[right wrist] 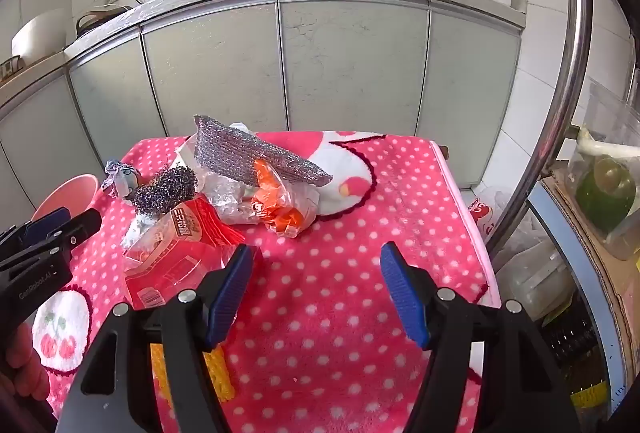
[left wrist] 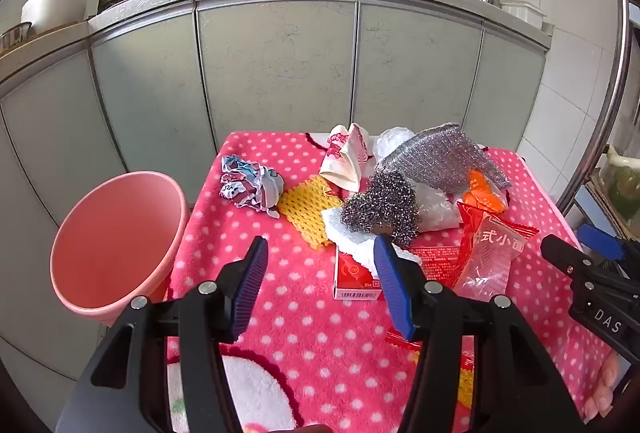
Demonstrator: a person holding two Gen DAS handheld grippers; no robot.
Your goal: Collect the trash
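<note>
- While both tools hover above the polka-dot towel (left wrist: 304, 313), the left gripper (left wrist: 320, 273) and right gripper (right wrist: 316, 285) stand wide apart, holding nothing.
- Ahead of the left gripper: steel wool scourer (left wrist: 382, 209), yellow foam net (left wrist: 308, 211), red box (left wrist: 356, 279).
- Left of it: pink bucket (left wrist: 116, 241), interior bare.

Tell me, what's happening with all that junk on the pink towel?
A person holds two grippers over a pile of trash on the towel. The left gripper and the right gripper are both open and hold nothing. Wrappers, a steel scrubber, a yellow net and crumpled paper lie on the towel. A pink bin stands beside it on the left, with nothing showing inside.
</note>
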